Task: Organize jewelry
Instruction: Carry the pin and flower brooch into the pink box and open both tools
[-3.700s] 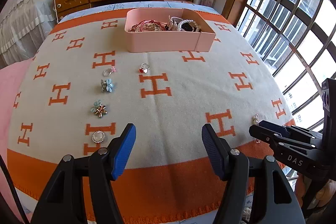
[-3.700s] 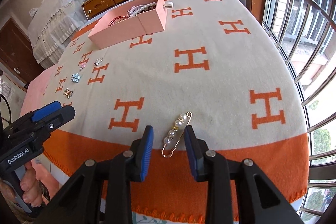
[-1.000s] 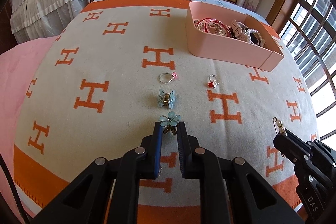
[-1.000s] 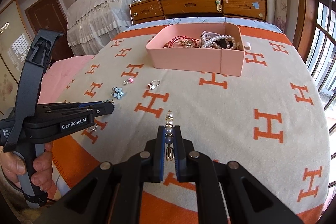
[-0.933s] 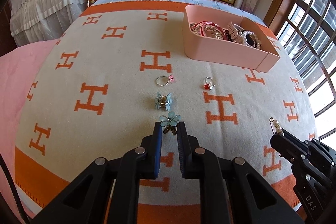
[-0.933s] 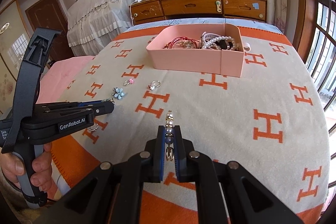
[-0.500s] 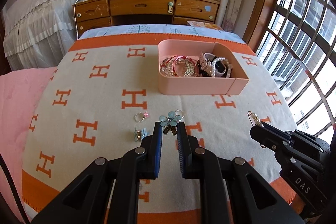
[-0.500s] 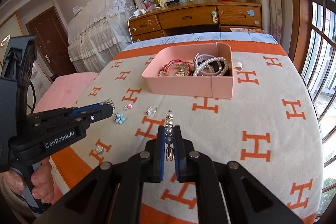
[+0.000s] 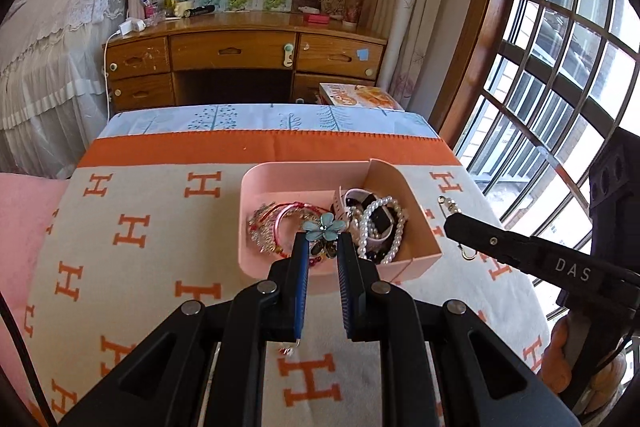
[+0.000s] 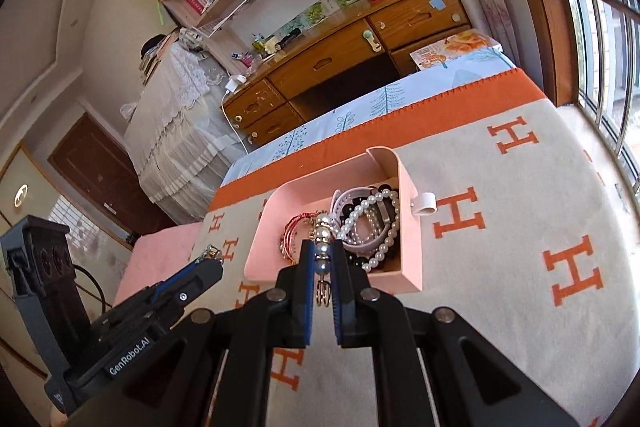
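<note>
Between right gripper [image 10: 321, 259] pads, pearl pin [image 10: 321, 247] lengthwise along fingers, toward pink box [image 10: 408, 227]

The left tongs [image 9: 323, 247], low in the frame's centre, are clamped on a blue flower brooch [image 9: 323, 225]. The right tongs [image 10: 321, 259], rolled sideways, pinch a pearl safety-pin brooch [image 10: 322, 239]. A hand [image 9: 592, 371] shows at lower right.

The open-topped pink rectangular tray [image 9: 416, 187] is crowded with pearl bracelets [image 9: 386, 223] and red cord bangles [image 9: 280, 223], while the cream-and-orange blanket [image 9: 160, 247] around it lies bare.
</note>
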Demonstrator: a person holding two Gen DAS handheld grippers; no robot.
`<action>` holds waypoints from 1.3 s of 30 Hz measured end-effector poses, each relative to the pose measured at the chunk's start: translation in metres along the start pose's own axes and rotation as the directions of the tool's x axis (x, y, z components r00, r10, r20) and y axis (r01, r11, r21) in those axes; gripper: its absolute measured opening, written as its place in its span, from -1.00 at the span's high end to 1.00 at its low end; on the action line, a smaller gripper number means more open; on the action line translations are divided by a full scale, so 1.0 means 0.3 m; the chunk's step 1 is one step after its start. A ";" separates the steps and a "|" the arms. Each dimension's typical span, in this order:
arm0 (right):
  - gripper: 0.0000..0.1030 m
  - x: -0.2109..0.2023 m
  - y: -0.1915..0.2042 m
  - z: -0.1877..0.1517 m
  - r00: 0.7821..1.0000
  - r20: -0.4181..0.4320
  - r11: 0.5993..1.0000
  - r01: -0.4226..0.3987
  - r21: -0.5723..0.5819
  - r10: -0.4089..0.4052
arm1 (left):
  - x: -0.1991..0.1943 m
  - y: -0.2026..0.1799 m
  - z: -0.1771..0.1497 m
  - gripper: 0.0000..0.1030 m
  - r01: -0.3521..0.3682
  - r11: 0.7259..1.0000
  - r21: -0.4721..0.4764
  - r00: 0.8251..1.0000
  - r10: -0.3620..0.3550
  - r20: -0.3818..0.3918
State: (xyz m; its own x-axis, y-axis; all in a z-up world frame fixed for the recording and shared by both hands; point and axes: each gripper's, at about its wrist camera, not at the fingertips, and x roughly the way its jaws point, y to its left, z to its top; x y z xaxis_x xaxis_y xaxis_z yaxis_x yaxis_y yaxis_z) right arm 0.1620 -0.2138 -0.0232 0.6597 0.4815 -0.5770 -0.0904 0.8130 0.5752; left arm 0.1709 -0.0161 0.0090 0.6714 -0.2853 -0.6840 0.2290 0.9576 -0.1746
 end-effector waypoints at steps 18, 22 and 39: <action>0.76 0.125 -0.067 0.020 0.996 -0.079 0.995 0.043 0.087 -0.036 | 0.190 -0.045 0.016 0.77 0.089 0.996 0.025 0.994 -0.087 -0.060; 0.76 0.077 -0.062 0.028 0.998 -0.033 0.995 0.051 0.085 -0.048 | 0.183 -0.072 0.023 0.77 0.103 0.993 0.050 0.993 -0.101 -0.055; 0.76 -0.047 -0.010 -0.020 0.997 0.024 0.997 0.067 0.043 -0.068 | 0.008 -0.005 0.076 -0.25 0.027 0.999 -0.024 0.999 -0.026 0.035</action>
State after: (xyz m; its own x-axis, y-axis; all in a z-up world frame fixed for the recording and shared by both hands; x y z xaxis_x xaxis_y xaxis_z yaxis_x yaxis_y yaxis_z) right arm 0.1486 -0.2212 -0.0202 0.6820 0.4175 -0.6005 -0.0142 0.8285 0.5598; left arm 0.1882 -0.0192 0.0238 0.6896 -0.3118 -0.6536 0.2304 0.9501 -0.2101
